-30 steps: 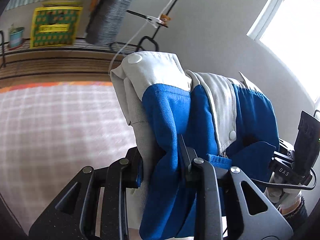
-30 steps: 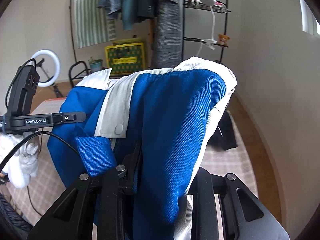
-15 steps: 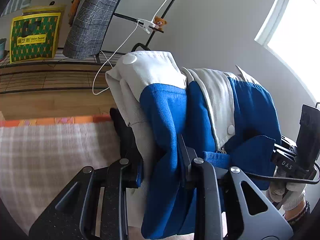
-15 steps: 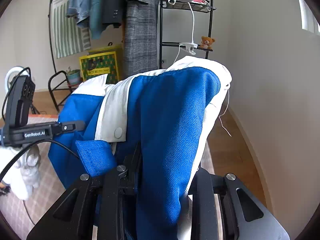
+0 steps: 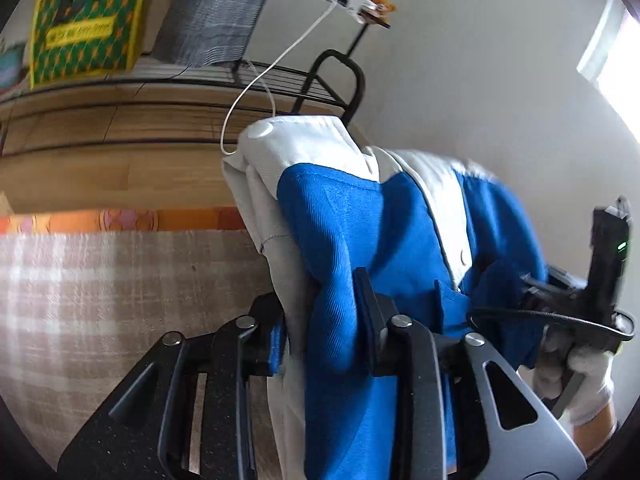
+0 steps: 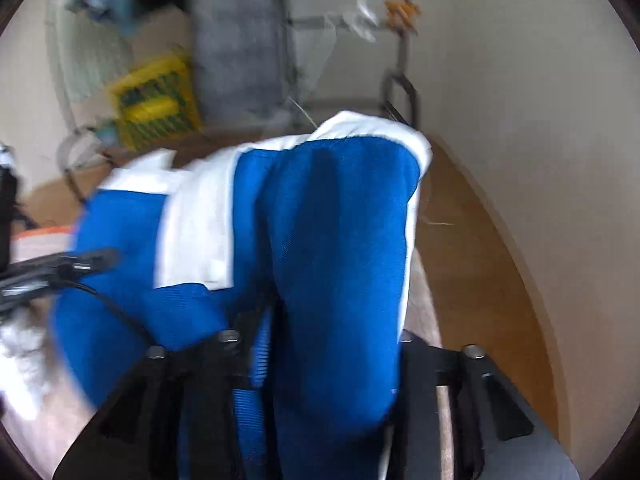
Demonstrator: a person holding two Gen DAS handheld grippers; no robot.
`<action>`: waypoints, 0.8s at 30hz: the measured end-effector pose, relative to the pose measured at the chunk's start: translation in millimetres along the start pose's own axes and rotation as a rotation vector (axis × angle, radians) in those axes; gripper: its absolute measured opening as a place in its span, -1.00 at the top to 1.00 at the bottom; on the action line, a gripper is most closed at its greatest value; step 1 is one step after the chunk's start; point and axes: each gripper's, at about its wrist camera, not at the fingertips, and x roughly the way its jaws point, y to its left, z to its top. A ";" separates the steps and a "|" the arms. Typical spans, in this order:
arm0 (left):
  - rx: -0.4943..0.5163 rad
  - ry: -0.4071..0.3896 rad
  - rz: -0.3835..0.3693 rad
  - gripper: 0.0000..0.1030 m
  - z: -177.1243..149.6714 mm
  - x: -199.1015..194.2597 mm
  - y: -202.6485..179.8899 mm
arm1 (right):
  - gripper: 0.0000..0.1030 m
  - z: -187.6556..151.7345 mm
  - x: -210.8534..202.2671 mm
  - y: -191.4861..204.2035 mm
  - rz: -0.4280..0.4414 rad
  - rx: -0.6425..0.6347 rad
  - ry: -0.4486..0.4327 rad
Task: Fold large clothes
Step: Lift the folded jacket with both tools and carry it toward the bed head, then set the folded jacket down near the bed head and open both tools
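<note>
A blue and white jacket with snap buttons hangs bunched between both grippers, lifted above a checked cloth surface. My left gripper is shut on a fold of the jacket's blue and white fabric. My right gripper is shut on another blue part of the jacket; its fingertips are hidden by the cloth. The right gripper also shows at the right of the left wrist view, held in a white-gloved hand. The right wrist view is motion-blurred.
A black clothes rack with a grey checked garment stands behind on a wooden floor. A yellow-green box sits on its low shelf. A white wall is at right. An orange mat edge borders the checked cloth.
Both grippers have tilted downward with the jacket still held; the rack has shifted up in both views, and the right wrist view is now blurred by fast motion.
</note>
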 end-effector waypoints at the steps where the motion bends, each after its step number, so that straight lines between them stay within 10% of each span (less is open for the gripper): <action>1: -0.015 -0.008 -0.004 0.31 -0.9 0.6 2.8 | 0.11 -2.2 5.8 -2.2 -0.014 0.014 0.006; 4: -0.009 -0.004 -0.002 0.17 -2.1 -0.6 5.2 | -0.21 -3.2 5.1 -8.3 -0.024 0.039 -0.006; 14: 0.075 -0.074 0.114 0.10 0.2 -62.6 -11.2 | -0.28 -2.2 -46.0 -42.8 -0.256 0.118 -0.063; 24: 0.171 -0.166 0.089 0.10 -24.8 -200.1 -58.7 | -0.06 -16.8 -187.7 0.3 -0.165 0.032 -0.187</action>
